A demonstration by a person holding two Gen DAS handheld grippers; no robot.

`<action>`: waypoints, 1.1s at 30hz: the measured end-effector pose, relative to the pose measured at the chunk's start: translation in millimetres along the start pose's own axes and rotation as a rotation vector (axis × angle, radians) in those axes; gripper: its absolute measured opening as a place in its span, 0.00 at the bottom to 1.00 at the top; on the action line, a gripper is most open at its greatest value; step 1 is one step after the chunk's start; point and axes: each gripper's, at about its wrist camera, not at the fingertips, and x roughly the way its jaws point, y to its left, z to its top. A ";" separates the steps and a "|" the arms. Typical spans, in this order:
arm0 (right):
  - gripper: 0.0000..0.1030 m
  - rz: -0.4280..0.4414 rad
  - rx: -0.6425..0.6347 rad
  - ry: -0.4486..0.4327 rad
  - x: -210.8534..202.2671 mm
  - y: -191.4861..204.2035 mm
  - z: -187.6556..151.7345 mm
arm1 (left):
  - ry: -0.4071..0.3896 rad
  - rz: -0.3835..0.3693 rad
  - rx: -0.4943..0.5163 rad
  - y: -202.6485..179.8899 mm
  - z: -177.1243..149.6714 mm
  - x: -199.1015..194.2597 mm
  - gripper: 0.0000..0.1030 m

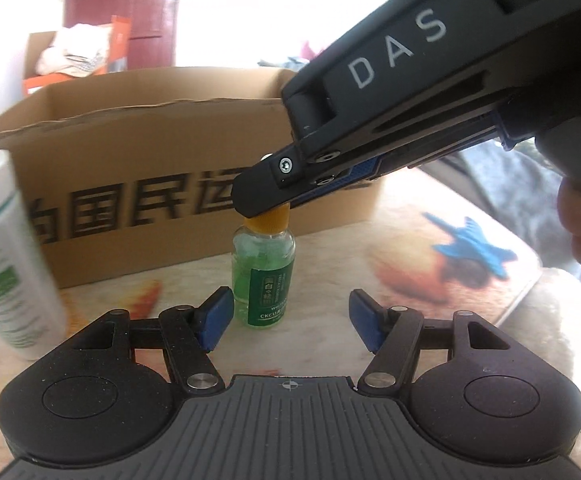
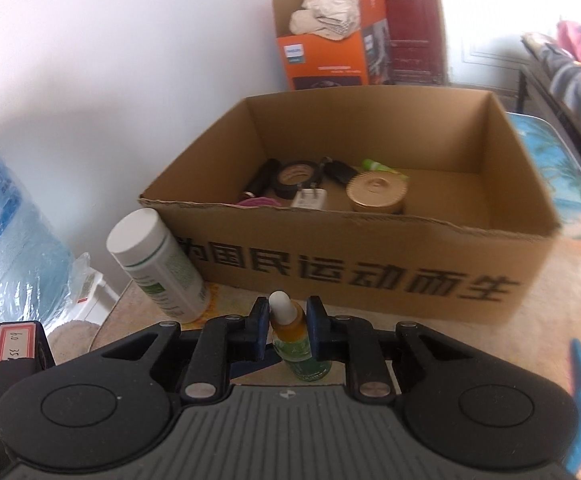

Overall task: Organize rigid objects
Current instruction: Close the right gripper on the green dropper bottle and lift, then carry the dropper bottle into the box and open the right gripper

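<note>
Pinching the small green glass dropper bottle in my right tool, left tool spread; next, lift it into the brown cardboard box.

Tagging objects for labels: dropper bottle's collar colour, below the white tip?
Orange-yellow collar on the dropper bottle, green liquid beneath; clearest in the right wrist view.

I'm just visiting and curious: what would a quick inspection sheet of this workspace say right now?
Surface: patterned cloth covers the table.
Job's things: small green dropper bottle stands upright before the open cardboard box; tall white bottle beside the box.
Clutter: box holds a tape roll, charger plug, gold lid, other small items.
Grippers: right gripper is shut on the dropper bottle's orange neck; left gripper is open, empty.
Cables: nothing seen.
Surroundings: orange carton, red door, water jug.
</note>
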 end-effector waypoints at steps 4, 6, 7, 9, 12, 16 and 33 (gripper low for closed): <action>0.21 0.010 0.024 -0.010 -4.1 -7.7 -2.0 | -0.003 0.061 0.018 -3.9 2.8 0.2 0.56; 0.21 0.015 0.028 -0.014 -3.8 -8.3 -1.9 | 0.011 0.087 0.028 -2.8 6.7 5.7 0.54; 0.21 0.017 0.028 -0.017 -3.4 -8.8 -2.1 | 0.017 0.098 0.033 -2.7 8.9 8.4 0.53; 0.21 0.023 0.028 -0.021 -2.0 -9.6 -2.7 | 0.031 0.110 0.050 -2.7 10.7 12.6 0.51; 0.21 0.032 0.029 -0.027 -1.3 -10.4 -3.7 | 0.052 0.124 0.061 -1.7 9.8 21.0 0.44; 0.21 0.038 0.034 -0.039 -1.8 -11.8 -5.7 | 0.053 0.120 0.044 -2.7 12.1 24.7 0.31; 0.22 0.108 -0.024 -0.196 -65.4 -4.4 22.7 | -0.074 0.167 0.102 -29.4 59.3 -14.7 0.30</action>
